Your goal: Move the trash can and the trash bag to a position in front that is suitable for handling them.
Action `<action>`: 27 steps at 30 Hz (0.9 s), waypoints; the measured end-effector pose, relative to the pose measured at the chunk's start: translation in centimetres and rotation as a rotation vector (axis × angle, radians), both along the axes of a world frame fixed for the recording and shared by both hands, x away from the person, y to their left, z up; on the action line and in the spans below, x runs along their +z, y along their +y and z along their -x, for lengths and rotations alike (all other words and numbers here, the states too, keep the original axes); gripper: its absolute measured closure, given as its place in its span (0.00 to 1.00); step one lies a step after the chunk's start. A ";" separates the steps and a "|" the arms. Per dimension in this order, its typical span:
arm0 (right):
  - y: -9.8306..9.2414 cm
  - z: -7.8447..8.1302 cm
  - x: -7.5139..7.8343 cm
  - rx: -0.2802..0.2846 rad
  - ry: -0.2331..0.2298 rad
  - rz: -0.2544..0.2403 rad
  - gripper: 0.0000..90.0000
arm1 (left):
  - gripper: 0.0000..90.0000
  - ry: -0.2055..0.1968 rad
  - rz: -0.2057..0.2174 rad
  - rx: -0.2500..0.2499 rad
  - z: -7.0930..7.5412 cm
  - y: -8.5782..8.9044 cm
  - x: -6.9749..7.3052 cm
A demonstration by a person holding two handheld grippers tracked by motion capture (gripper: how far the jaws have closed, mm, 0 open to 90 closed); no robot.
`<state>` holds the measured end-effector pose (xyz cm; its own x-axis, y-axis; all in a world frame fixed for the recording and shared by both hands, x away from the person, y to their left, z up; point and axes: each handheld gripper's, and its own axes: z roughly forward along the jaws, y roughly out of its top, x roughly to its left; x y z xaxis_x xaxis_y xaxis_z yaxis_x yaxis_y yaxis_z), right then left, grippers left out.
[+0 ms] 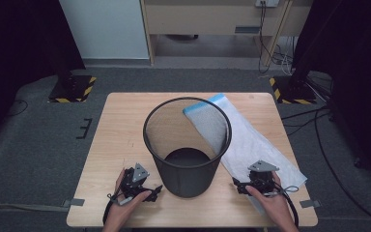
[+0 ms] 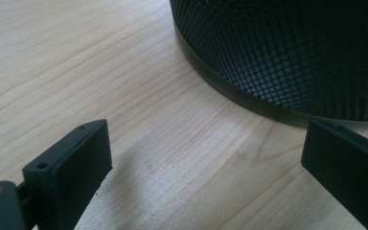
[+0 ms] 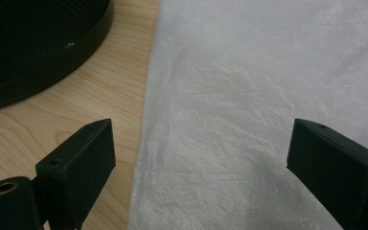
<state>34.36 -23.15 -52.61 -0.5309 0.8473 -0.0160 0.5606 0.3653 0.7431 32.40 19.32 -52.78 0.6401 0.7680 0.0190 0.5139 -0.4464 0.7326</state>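
- We have a black mesh wastebasket (image 1: 187, 147) standing upright near the middle of the wooden table (image 1: 111, 140), its round rim open to the high camera
- A white plastic bag (image 1: 256, 145) with a blue band at its far end lies flat on the table to the right of the basket; part of it shows through the mesh, behind the basket
- Our left gripper (image 1: 147, 192) rests low at the near left of the table, just beside the basket's base — its jaws are spread wide with bare wood between them, grasping nothing
- In the left gripper view the basket's (image 2: 292, 52) lower wall curves across the upper right, close ahead of the jaws but apart from them
- Our right gripper (image 1: 244, 186) sits at the near right, over the near end of the bag
- In the right gripper view its jaws stand released and wide apart — the bag (image 3: 249, 110) spreads beneath and between them, not pinched, and the basket's (image 3: 38, 52) base shows at the upper left
- Each gripper is held in one of our hands, coming in from the table's near edge
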 end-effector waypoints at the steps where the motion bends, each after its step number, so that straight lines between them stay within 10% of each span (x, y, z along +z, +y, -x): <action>1: 0.1 0.0 0.0 0.007 -0.001 0.009 0.10 | 0.03 -0.001 0.007 -0.001 0.1 0.0 0.1; 10: 0.7 0.5 0.6 0.054 -0.001 0.012 0.10 | 0.03 -0.041 0.012 -0.011 1.1 -0.4 1.0; 14: 2.1 0.7 2.2 0.101 -0.035 0.005 0.14 | 0.04 -0.086 0.077 -0.023 1.9 -1.0 2.4; 27: 5.4 0.9 5.1 0.221 -0.081 -0.055 0.21 | 0.03 -0.114 0.055 -0.085 1.7 -2.4 3.6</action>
<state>33.49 -17.78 -47.54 -0.7023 0.7115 -0.0228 0.4097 0.4301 0.8044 30.65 16.94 -49.22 0.6992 0.7128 0.0543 0.3880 -0.4423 0.8086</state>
